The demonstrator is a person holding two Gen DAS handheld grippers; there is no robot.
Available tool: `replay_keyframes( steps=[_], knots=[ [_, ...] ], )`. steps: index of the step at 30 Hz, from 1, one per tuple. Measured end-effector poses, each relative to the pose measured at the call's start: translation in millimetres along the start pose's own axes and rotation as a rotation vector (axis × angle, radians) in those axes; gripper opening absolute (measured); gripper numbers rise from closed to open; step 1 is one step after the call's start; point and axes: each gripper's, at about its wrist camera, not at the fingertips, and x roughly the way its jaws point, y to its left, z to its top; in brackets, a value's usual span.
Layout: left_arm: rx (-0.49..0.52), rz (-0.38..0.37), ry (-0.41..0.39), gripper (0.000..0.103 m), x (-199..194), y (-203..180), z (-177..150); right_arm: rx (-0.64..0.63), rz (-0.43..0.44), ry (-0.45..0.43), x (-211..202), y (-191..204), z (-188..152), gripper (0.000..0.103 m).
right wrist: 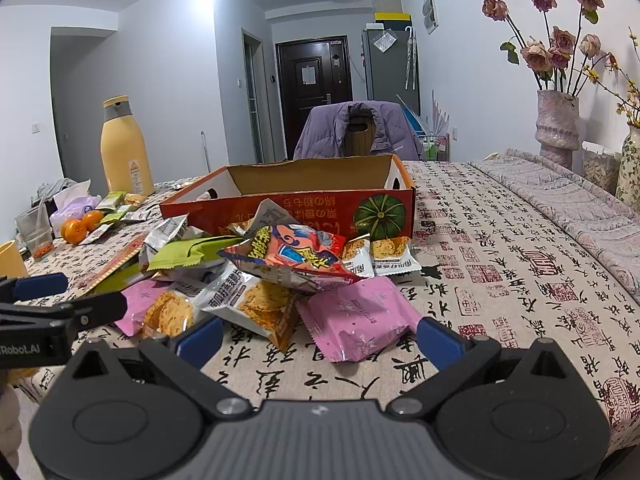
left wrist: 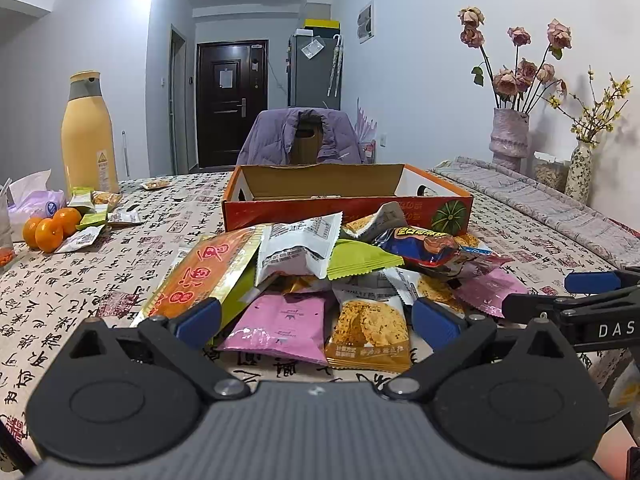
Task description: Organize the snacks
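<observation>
A heap of snack packets (left wrist: 320,276) (right wrist: 264,276) lies on the table in front of an open orange cardboard box (left wrist: 344,208) (right wrist: 296,204) with a pumpkin picture. My left gripper (left wrist: 318,322) is open, its blue pads either side of a pink packet (left wrist: 280,328) and a cracker packet (left wrist: 370,332) at the heap's near edge, holding nothing. My right gripper (right wrist: 320,338) is open too, low over the table, with another pink packet (right wrist: 356,320) between its pads but not gripped. Each gripper shows at the side of the other's view.
A yellow bottle (left wrist: 88,136), tangerines (left wrist: 50,228), tissues and a few loose packets (left wrist: 96,216) sit at the left. Vases of dried flowers (right wrist: 558,124) stand at the far right by a folded quilt (right wrist: 572,208). A chair with a purple jacket (left wrist: 302,136) is behind the box.
</observation>
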Motion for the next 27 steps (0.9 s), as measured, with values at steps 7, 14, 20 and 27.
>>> replay_keyframes(
  steps=[7, 14, 20, 27],
  knots=[
    [-0.001, 0.000, 0.000, 0.103, 0.0, -0.1, -0.1, 0.000, 0.000, 0.000, 0.0, 0.7, 0.2, 0.103],
    [-0.002, -0.001, -0.001, 0.103, -0.4, -0.2, -0.2, -0.001, -0.001, 0.002, 0.0, 0.9, 0.2, 0.103],
    [-0.004, -0.001, 0.000, 0.103, -0.8, 0.1, -0.4, -0.002, -0.002, 0.002, -1.1, 1.9, 0.4, 0.103],
    [-0.004, -0.001, 0.000, 0.103, -0.9, -0.2, -0.4, -0.003, -0.002, 0.003, -1.1, 2.1, 0.6, 0.103]
  ],
)
